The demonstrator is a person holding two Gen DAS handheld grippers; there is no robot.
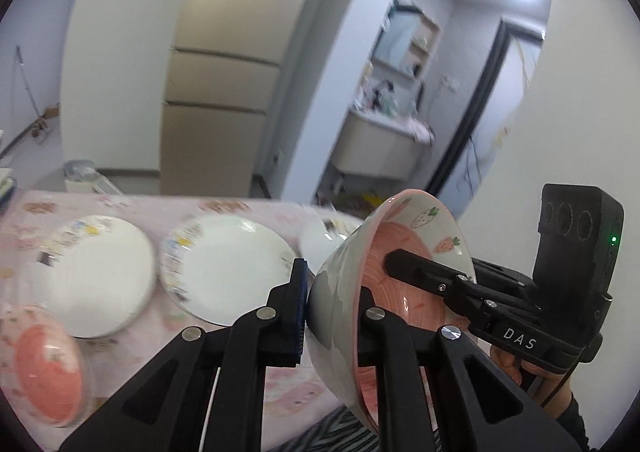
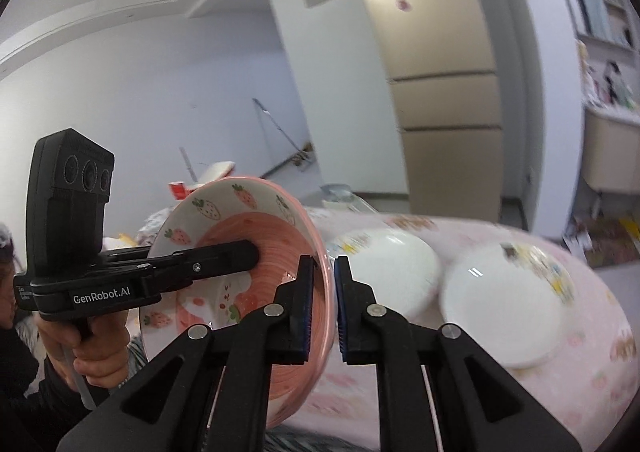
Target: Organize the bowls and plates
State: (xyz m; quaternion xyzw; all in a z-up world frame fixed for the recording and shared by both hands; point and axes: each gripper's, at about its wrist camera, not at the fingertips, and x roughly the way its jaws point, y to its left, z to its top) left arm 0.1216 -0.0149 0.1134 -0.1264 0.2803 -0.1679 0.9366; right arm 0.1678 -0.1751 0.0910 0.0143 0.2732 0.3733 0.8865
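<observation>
A strawberry-print bowl with a pink inside (image 1: 416,228) (image 2: 224,211) hangs tilted on its side above the table, held from two sides. My left gripper (image 1: 332,292) is shut on its rim, one pad outside and one inside. My right gripper (image 2: 325,292) is shut on the opposite rim in the same way. Each view shows a finger of the other gripper reaching into the bowl: the right one's finger (image 1: 416,272) and the left one's finger (image 2: 224,258). A second pink bowl (image 1: 44,364) sits on the table at lower left. White plates (image 1: 96,276) (image 1: 228,268) (image 2: 392,272) (image 2: 508,300) lie on the cloth.
The table wears a pink patterned cloth (image 1: 132,203) (image 2: 580,392). A third plate (image 1: 320,240) shows partly behind the held bowl. A clear container (image 1: 84,171) stands at the table's far edge. A tall beige cabinet (image 1: 216,99) is beyond. A person's hands (image 1: 512,364) (image 2: 96,356) hold the grippers.
</observation>
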